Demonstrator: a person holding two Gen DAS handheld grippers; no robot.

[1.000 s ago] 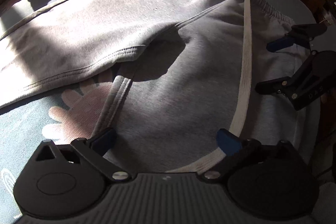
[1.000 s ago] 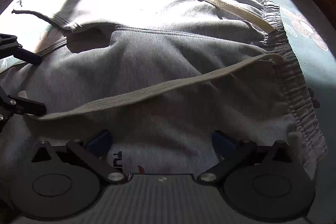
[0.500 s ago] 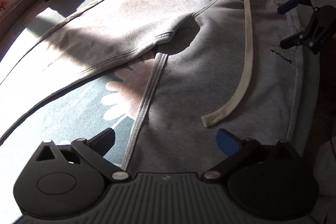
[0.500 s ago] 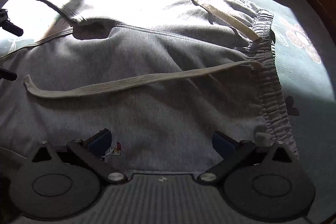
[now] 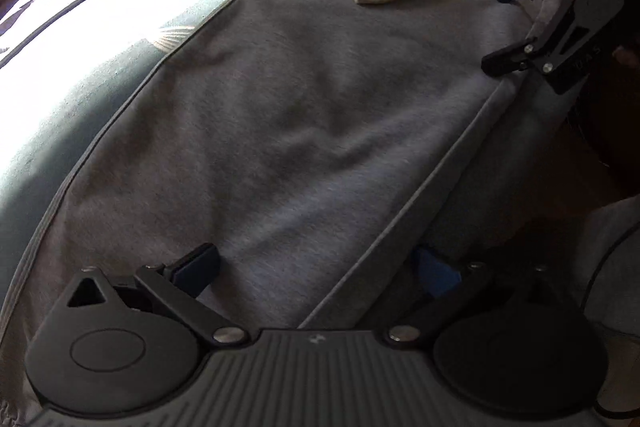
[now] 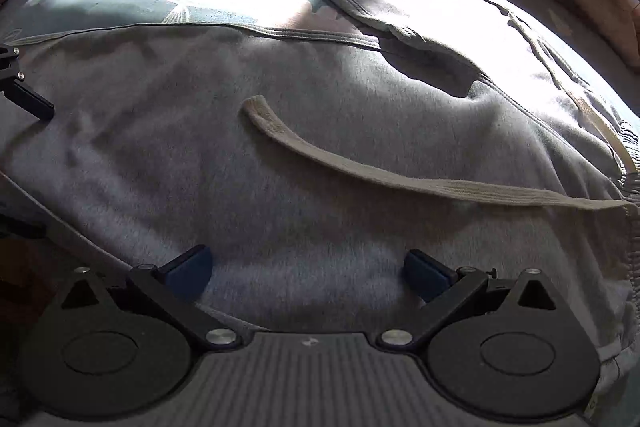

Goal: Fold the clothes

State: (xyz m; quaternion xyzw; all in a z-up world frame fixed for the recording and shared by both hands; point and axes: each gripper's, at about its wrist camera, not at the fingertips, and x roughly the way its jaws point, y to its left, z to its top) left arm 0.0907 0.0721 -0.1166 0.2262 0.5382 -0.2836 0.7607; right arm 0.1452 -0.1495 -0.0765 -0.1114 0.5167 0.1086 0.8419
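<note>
Your grey fleece sweatpants [image 5: 304, 115] lie flat on the teal patterned bed cover [image 5: 80, 95], the near leg running lengthwise between your hands. Both the left gripper [image 5: 316, 267] and right gripper [image 6: 308, 267] hover over its near edge, jaws wide, holding nothing.

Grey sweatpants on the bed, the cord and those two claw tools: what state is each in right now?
Sweatpants: spread flat on the bed, legs apart, not yet folded.
Drawstring: loose, lying on top of the fabric.
Left gripper: open, holding nothing, over the near leg.
Right gripper: open, holding nothing, close over the fabric.
Bedsheet: partly covered, bright sun across it.
</note>
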